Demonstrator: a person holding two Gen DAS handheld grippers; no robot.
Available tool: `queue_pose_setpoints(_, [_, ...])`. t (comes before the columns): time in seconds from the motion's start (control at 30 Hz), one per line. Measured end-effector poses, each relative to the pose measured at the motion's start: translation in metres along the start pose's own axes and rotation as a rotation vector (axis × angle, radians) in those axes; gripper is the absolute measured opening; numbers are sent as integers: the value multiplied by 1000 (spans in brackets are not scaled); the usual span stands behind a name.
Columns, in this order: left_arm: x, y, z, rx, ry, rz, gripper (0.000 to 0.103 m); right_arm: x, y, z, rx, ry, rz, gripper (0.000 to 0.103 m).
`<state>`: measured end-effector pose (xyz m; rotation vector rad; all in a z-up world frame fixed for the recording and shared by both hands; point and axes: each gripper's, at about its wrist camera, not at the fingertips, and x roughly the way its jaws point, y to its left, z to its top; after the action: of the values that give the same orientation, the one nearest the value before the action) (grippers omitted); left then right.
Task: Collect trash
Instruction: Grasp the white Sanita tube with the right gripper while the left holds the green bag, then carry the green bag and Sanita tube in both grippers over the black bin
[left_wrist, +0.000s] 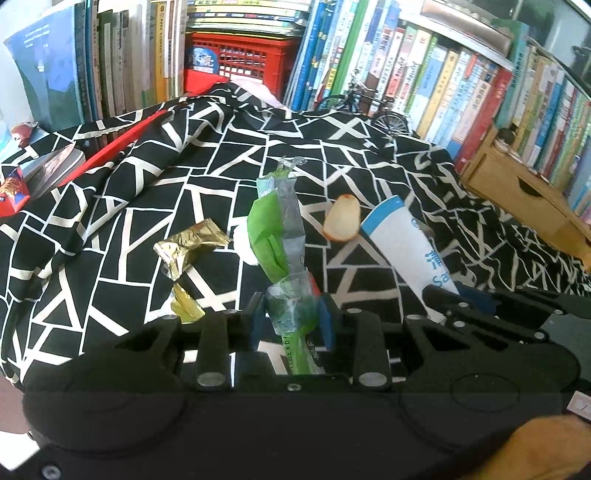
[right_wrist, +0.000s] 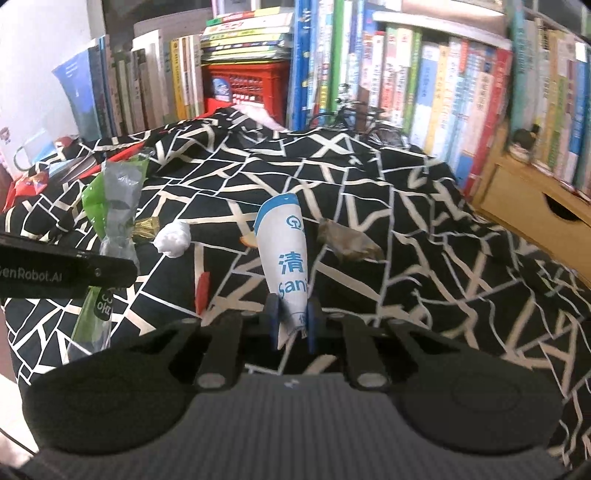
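My left gripper (left_wrist: 293, 319) is shut on a green and clear plastic wrapper (left_wrist: 280, 229), which stands up from its jaws; the same wrapper (right_wrist: 114, 206) shows at the left of the right wrist view. My right gripper (right_wrist: 293, 317) is shut on the narrow end of a white paper bag with blue print (right_wrist: 286, 251), also seen as the paper bag (left_wrist: 402, 240). On the black and white cloth (left_wrist: 184, 177) lie a gold foil wrapper (left_wrist: 184, 247), a pale peel-like scrap (left_wrist: 343, 218), a white tissue ball (right_wrist: 173, 238), a red scrap (right_wrist: 202, 291) and a brown crumpled scrap (right_wrist: 347, 242).
Bookshelves (left_wrist: 461, 81) full of upright books run behind the cloth. A red crate (left_wrist: 240, 59) sits at the back centre, a small model bicycle (left_wrist: 369, 107) beside it. A wooden drawer box (right_wrist: 535, 199) stands at the right. Red snack packs (left_wrist: 13, 195) lie at far left.
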<state>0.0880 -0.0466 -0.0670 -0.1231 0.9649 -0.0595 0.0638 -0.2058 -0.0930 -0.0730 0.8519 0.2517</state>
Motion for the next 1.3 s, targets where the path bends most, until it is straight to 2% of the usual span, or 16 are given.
queue_pose_setpoints(0.4, [-50, 2, -48, 69, 4, -35, 29, -65, 13, -46, 86, -23, -91, 18])
queue_pose_setpoints(0.83, [-131, 45, -122, 82, -21, -59, 29, -142, 74, -110, 100, -48, -128, 18])
queue_pose_setpoints(1.03, [-162, 70, -165, 79, -10, -50, 29, -170, 107, -140, 91, -38, -119, 18])
queue_pose_setpoints(1.3, [-186, 102, -217, 20, 17, -20, 29, -193, 148, -170, 36, -15, -70, 18])
